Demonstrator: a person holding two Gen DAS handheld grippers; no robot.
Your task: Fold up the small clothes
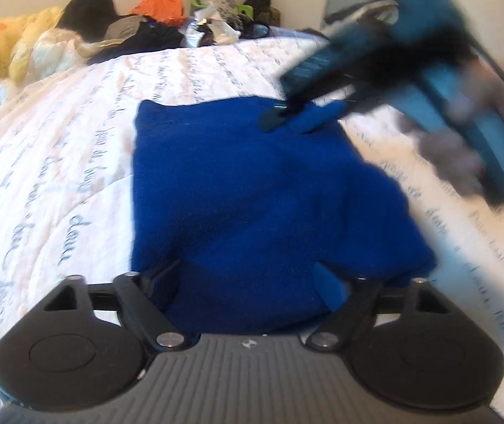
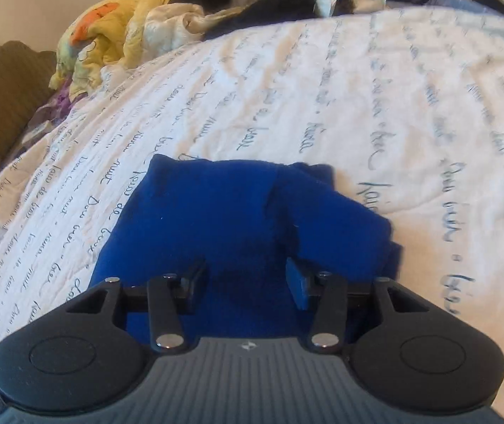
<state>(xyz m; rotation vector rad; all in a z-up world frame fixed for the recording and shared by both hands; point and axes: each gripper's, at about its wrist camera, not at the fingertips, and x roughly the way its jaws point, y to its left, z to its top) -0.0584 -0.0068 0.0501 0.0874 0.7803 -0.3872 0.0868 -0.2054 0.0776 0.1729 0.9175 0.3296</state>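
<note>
My left tool (image 1: 248, 282) hovers wide open over the near edge of the blue garment (image 1: 252, 183), gripping nothing. The garment lies part-folded mid-bed on the quilt (image 1: 75, 141). My right tool (image 2: 246, 281), jaws also apart and empty, sits over its far right corner. I should pinch both edges evenly, lift low, and keep the fold square.

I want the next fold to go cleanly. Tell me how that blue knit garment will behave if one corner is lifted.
The blue knit garment will probably flop and drape, since its folded layers already sag with soft rounded edges. It seems light, barely denting the script-printed bedspread. Its fuzzy surface should grip rather than slide, so the layers may drag along together.
</note>
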